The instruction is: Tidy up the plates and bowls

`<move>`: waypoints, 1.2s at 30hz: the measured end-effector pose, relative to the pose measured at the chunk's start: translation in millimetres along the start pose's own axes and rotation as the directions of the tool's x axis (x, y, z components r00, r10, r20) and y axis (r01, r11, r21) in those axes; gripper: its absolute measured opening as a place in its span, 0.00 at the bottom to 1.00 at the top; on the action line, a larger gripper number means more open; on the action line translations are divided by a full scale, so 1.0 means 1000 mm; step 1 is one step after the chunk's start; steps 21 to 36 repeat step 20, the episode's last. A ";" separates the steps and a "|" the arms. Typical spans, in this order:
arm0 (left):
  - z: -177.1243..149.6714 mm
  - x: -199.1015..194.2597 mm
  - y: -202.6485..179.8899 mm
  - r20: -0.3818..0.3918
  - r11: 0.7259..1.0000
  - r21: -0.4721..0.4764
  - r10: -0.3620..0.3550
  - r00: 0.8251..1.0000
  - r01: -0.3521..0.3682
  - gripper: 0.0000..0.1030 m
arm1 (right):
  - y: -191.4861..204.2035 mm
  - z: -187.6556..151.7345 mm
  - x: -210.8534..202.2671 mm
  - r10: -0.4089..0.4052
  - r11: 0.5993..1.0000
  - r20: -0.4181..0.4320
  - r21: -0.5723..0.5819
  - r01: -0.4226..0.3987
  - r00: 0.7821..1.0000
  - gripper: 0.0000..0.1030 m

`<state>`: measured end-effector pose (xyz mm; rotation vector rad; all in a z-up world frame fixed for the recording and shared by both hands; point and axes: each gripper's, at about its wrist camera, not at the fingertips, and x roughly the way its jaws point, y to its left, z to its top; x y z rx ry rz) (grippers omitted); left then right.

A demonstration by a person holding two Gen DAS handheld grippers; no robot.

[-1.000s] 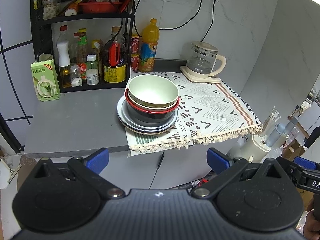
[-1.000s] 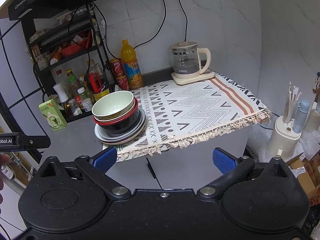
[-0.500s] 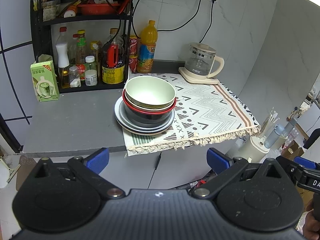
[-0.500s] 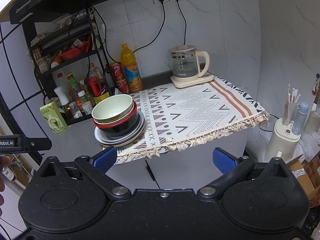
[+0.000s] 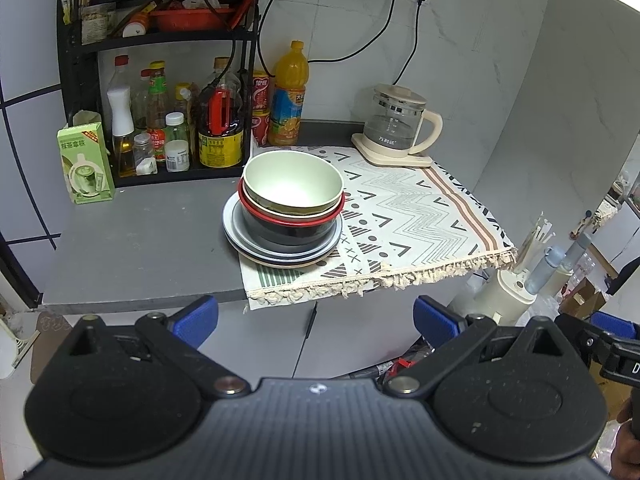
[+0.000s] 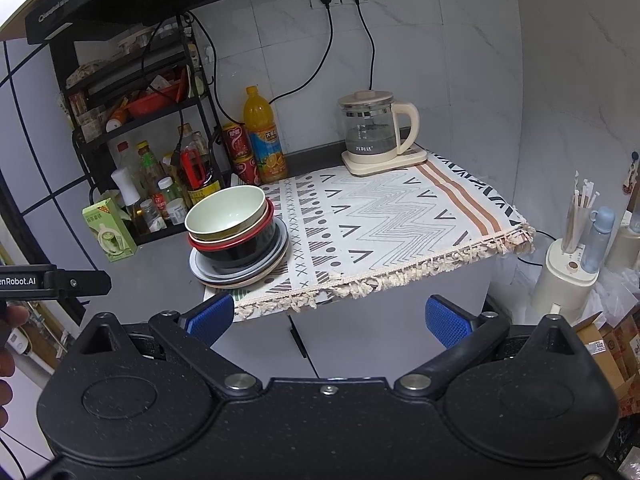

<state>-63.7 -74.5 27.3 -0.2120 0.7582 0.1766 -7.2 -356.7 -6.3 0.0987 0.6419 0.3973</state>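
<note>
On the grey worktop (image 5: 132,252), a black wire rack (image 5: 76,80) holds sauce bottles beside a green carton (image 5: 85,163). A pale green bowl (image 5: 292,184) nests in a red-rimmed black bowl (image 5: 288,228) on stacked grey plates (image 5: 280,250) at the patterned cloth's (image 5: 404,220) left edge. The left gripper (image 5: 316,318) and right gripper (image 6: 330,314) hang before the worktop, fingers wide, empty.
</note>
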 end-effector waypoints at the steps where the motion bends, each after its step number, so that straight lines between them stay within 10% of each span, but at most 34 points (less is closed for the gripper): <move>1: -0.001 0.001 -0.001 -0.002 1.000 0.000 -0.001 1.000 0.001 1.00 | -0.001 -0.001 0.000 -0.001 1.000 -0.002 0.005 0.001 1.000 1.00; 36: -0.011 0.008 -0.006 -0.043 0.999 0.035 -0.003 0.999 0.004 1.00 | -0.007 -0.011 0.007 -0.014 0.999 -0.046 0.034 0.015 0.999 1.00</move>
